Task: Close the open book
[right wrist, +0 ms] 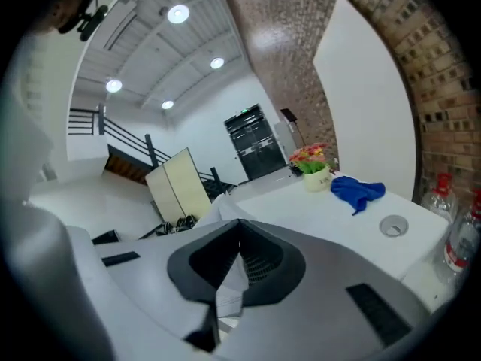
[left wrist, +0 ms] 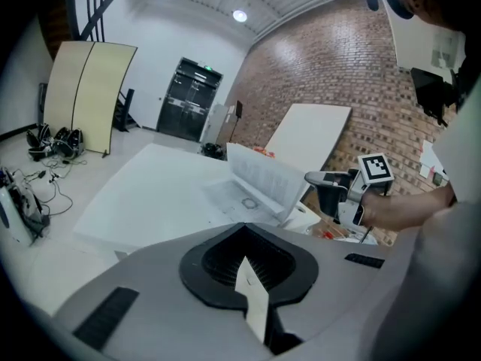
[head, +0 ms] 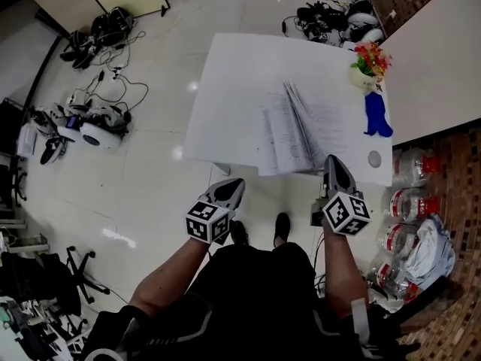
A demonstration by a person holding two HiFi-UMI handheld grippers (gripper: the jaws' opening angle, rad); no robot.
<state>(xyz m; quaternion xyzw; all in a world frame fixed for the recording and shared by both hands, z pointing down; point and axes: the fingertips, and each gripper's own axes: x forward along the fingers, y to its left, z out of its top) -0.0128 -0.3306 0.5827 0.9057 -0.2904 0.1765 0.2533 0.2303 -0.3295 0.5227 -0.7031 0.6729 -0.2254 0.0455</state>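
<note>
The open book lies on the white table near its front edge, with several pages standing up and fanned along the spine. In the left gripper view the book shows its raised pages ahead. My left gripper hovers off the table's front edge, left of the book, jaws shut and empty. My right gripper is at the book's lower right corner, shut; from the left it appears just beside the page edges, with no page visibly pinched. Its own view looks over the table.
A flower pot, a blue cloth and a round cable cap sit on the table's right side. Water bottles stand on the floor at the right. Cables and gear lie on the floor at the left.
</note>
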